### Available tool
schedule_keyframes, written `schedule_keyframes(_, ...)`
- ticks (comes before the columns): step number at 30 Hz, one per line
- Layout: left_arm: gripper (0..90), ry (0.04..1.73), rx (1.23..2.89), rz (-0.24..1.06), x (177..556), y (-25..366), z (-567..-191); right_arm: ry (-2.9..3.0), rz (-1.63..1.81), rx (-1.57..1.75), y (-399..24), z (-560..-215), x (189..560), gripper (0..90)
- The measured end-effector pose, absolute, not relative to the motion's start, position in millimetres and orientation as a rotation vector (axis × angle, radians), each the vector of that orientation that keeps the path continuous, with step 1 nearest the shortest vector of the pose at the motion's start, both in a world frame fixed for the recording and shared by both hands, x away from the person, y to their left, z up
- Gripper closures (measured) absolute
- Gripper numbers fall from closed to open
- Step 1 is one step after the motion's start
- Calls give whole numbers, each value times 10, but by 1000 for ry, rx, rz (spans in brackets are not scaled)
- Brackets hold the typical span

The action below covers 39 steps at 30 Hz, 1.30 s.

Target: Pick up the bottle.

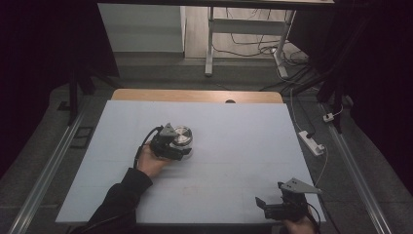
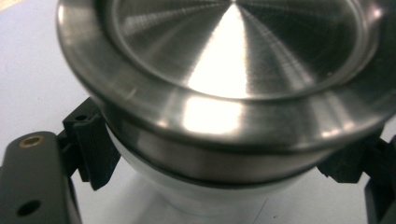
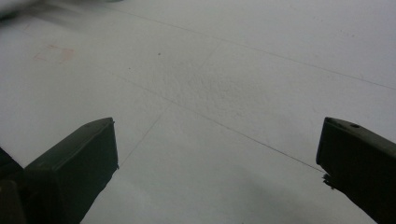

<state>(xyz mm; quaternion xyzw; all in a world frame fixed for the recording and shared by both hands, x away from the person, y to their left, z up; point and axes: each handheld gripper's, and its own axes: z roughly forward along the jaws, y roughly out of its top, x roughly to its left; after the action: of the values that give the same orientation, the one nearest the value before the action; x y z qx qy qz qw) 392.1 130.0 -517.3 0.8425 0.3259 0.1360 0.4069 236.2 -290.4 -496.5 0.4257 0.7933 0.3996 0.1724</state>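
A round white jar with a brushed-steel lid [image 1: 182, 135] stands left of the middle of the white table sheet [image 1: 243, 141]. My left gripper [image 1: 176, 146] reaches it from the near left, and its jaws press on the jar's sides. In the left gripper view the steel lid [image 2: 233, 60] looms close. The ribbed black pads [image 2: 95, 149] clamp the jar [image 2: 210, 196] just under the lid's rim on both sides. My right gripper [image 1: 267, 204] rests at the near right corner of the sheet. Its jaws stand wide apart over bare sheet, so the right gripper [image 3: 219, 158] is open.
A wooden table edge [image 1: 195, 95] shows behind the sheet. A white power strip [image 1: 311, 142] and cables lie on the floor to the right. A desk frame [image 1: 209, 44] stands beyond the table. A faint red square mark [image 3: 53, 52] is on the sheet.
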Motion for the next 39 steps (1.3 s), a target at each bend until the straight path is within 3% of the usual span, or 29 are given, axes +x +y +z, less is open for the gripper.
schedule_keyframes(39,155,716,2129,272,3473,1286,-4721,2247,1141,1196,-2906,-4960,2343,0)
